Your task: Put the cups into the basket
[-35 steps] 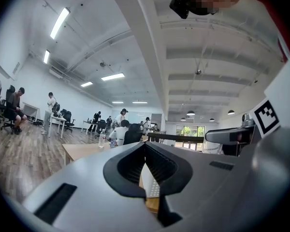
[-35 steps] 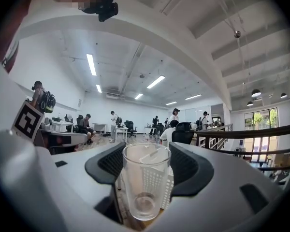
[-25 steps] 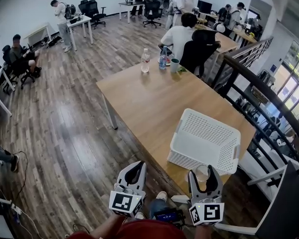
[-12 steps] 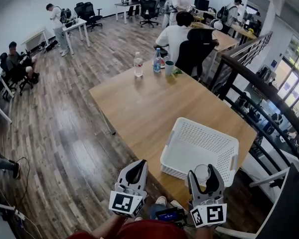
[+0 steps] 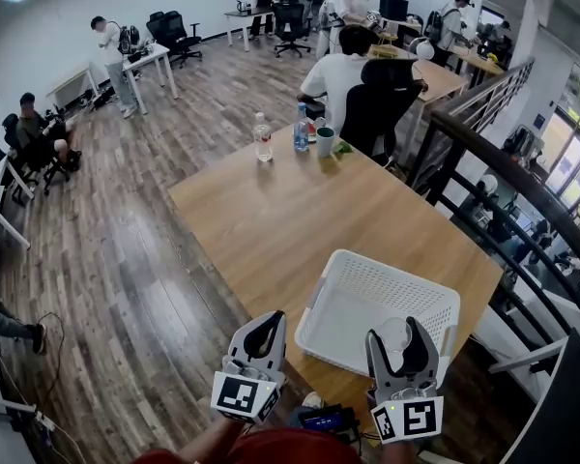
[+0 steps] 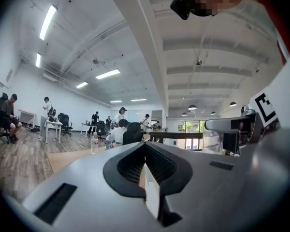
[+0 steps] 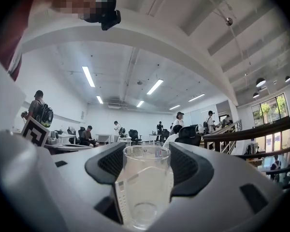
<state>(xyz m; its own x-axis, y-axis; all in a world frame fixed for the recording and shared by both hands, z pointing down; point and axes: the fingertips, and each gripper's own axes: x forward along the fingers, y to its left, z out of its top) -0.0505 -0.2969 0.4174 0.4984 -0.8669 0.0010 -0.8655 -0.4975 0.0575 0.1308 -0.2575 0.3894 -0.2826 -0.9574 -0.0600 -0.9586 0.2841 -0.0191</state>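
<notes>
Head view first: the right gripper is clamped on a clear cup, jaws hugging it from both sides, cup upright. Straight ahead at 12 o'clock, the white basket sits on the near end of the wooden table, and the cup lines up with the basket's near rim. Over at 9 o'clock from that cup, the left gripper is level with it, fingers together, nothing in them. At 11 o'clock from the basket, two bottles and a green mug stand at the table's far end.

Left gripper view: the jaws are closed and empty, the table edge beyond them at 10 o'clock.

Right gripper view: there's the cup, mouth up, dead centre, dark pads pressed on its sides at 3 and 9 o'clock.
</notes>
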